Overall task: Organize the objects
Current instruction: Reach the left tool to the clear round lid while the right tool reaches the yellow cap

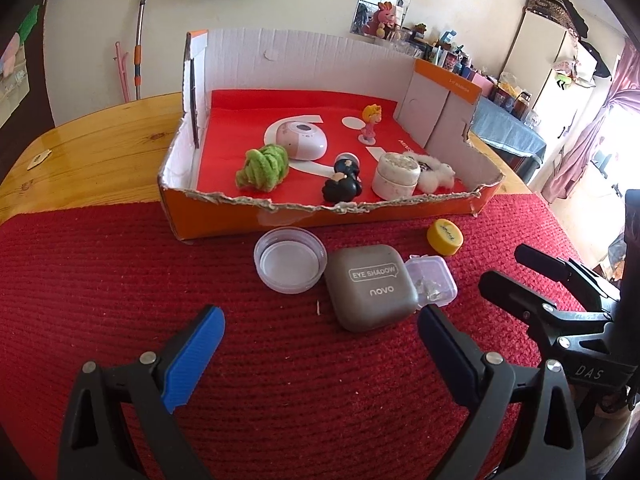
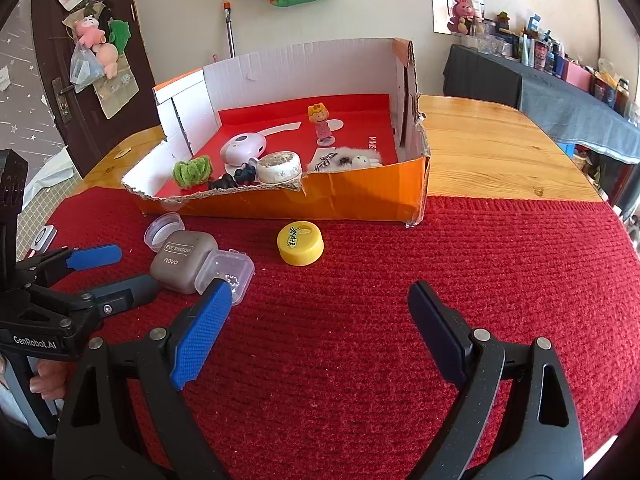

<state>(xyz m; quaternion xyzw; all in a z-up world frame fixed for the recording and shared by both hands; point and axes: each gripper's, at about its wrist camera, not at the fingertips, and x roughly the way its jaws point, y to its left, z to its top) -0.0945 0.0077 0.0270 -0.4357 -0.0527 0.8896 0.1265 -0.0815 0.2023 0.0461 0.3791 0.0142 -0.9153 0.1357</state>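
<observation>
Both views are bright with daylight. In the left wrist view the light comes from a window (image 1: 624,120) at the far right, blown out to white behind pink curtains. The glossy wooden surface (image 1: 100,148) carries pale glare on its far left part, and again on its right part in the right wrist view. The cardboard box (image 2: 280,200) throws a soft shadow on the red mat (image 2: 440,260) along its near wall. Fisheye distortion bends the surface edge and the walls, and black vignetting fills the corners. Focus is sharp near the middle; the far shelves look soft and small.
</observation>
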